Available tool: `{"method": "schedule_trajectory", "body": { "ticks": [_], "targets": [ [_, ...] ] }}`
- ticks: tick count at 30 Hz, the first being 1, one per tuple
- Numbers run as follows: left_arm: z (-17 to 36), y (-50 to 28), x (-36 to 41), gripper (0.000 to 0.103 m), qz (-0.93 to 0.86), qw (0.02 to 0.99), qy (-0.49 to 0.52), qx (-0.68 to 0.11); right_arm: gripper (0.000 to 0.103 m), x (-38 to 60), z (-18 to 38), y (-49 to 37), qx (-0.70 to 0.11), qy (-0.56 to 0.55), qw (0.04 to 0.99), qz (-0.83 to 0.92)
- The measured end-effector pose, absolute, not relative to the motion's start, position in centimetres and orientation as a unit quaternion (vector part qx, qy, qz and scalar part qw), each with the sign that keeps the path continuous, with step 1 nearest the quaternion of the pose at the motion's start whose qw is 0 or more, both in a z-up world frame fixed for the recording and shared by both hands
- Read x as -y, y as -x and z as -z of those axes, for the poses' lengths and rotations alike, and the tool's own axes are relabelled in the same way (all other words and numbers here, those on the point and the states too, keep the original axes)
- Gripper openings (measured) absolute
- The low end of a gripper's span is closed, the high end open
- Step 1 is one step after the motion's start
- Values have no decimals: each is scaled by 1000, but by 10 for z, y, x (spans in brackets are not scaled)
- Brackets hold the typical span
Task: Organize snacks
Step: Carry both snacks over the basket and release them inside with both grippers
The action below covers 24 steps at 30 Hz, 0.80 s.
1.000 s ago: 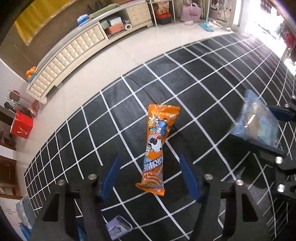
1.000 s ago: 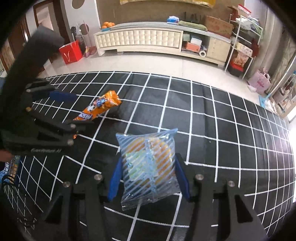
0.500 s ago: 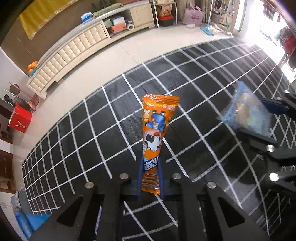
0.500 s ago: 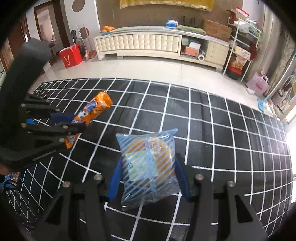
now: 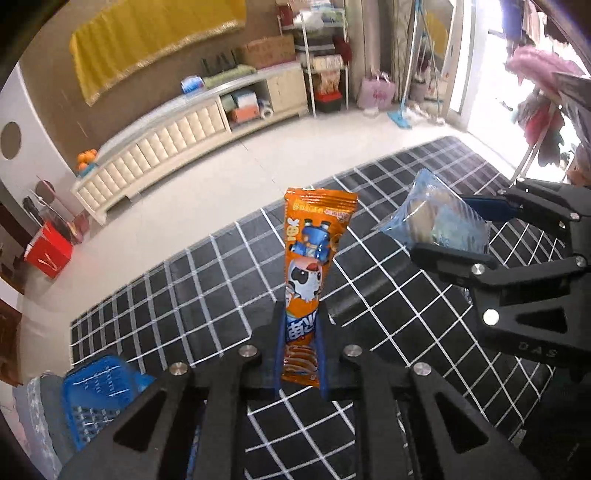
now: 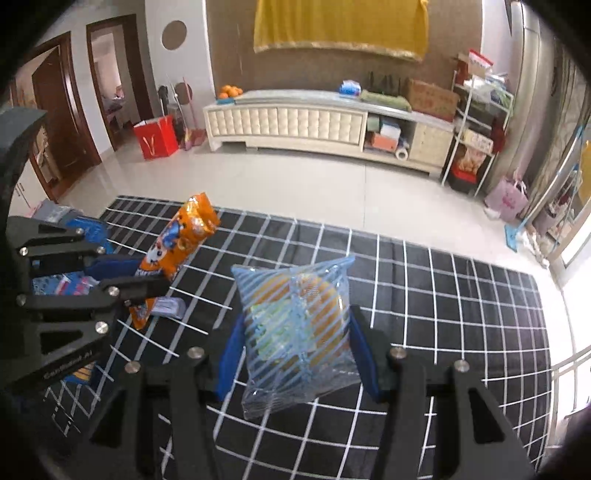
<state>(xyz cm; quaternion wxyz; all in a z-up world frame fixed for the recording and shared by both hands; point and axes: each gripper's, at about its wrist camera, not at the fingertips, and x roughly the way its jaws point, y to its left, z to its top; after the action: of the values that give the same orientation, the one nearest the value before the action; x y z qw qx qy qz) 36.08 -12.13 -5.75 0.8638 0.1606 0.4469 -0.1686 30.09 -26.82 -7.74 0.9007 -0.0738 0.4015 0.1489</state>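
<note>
A black rug with a white grid (image 6: 443, 295) is lying on the pale tiled floor (image 6: 295, 184). A cream tufted TV cabinet (image 6: 288, 122) is standing along the far wall, with oranges (image 6: 229, 90) sitting on its left end. A red paper bag (image 6: 155, 136) is standing left of it, a yellow cloth (image 6: 340, 26) is hanging above, and a wire shelf rack (image 6: 476, 122) is standing far right.

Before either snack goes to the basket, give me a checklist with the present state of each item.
1. Left gripper shut on the orange snack packet: ok.
2. Packet off the checked mat: ok.
3. Right gripper shut on the clear striped bag: ok.
4. The two snacks apart, not touching: ok.
5. Blue basket in view at lower left: ok.
6. Room inside the basket: cannot tell.
</note>
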Motion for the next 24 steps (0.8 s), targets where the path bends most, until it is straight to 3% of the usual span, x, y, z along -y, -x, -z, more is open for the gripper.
{"method": "schedule_trajectory", "body": {
  "ticks": [12, 24],
  "targets": [
    [-24, -281, 34, 13, 134, 898, -128, -399, 58, 205, 22, -257, -366, 75, 908, -191],
    [-28, -232, -62, 13, 77, 901, -94, -416, 58, 100, 31, -236, -369, 117, 882, -268]
  ]
}}
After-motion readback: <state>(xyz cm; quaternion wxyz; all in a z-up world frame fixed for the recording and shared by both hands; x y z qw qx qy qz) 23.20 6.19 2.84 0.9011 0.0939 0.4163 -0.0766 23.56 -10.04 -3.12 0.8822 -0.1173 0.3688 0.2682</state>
